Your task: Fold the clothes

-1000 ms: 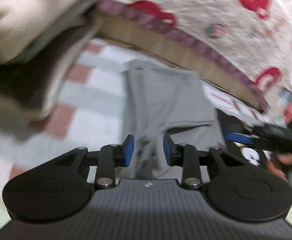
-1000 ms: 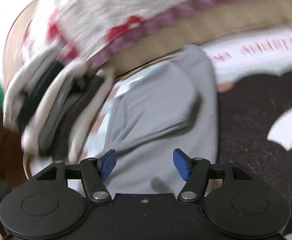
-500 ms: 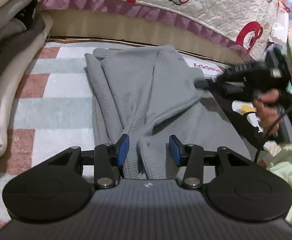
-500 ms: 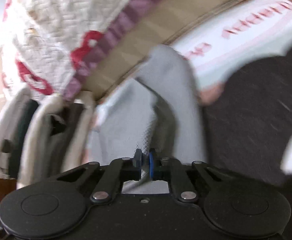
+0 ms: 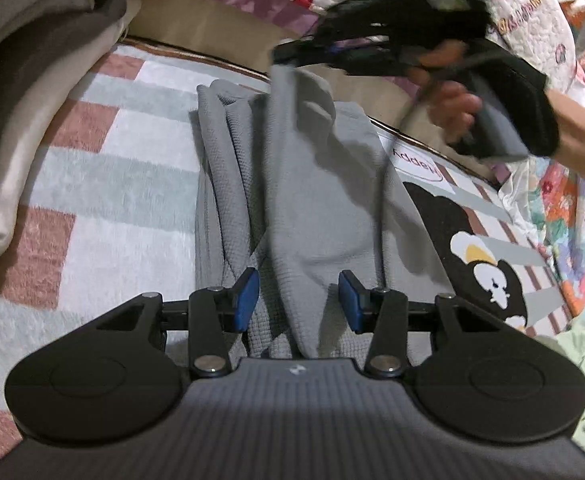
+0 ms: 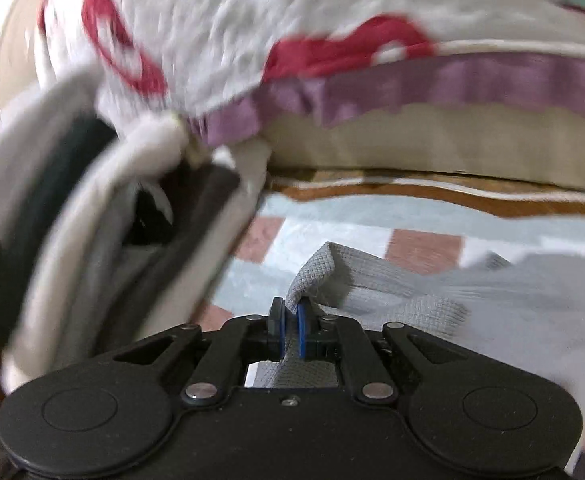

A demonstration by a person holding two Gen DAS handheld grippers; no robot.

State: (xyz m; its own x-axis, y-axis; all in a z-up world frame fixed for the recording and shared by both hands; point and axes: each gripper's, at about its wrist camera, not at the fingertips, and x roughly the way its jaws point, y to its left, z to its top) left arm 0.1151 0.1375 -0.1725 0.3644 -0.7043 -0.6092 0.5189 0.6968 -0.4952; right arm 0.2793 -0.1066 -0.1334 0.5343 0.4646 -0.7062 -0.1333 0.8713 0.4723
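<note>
In the left wrist view, a grey waffle-knit garment [image 5: 304,184] lies lengthwise on a checked rug [image 5: 104,184] of pale blue, white and dusty pink, running from the lower centre of the frame up toward the bed edge [image 5: 220,16]. Its upper end is lifted off the rug. The left hand-held gripper [image 5: 298,296] sits low in the centre of the frame with its blue pads spread wide apart, released, and a raised fold of the grey cloth passes between them without being pinched.

In the upper right of the same view, the right hand-held gripper [image 5: 288,54] appears blurred, held by a person's hand [image 5: 452,108], with its tip at the lifted top end of the garment. The right wrist view shows it clenched: its blue pads [image 6: 302,332] are pressed together on a corner of the grey garment [image 6: 412,300], which bunches up just above the fingers and trails to the right of the frame.

A stack of folded clothes [image 5: 32,92] in cream, grey and dark tones fills the upper left of the left wrist view. A quilted bedspread [image 6: 252,20] with red shapes and a purple frill hangs across the top of the right wrist view. A black mat with a white cartoon figure [image 5: 488,276] lies at the right.
</note>
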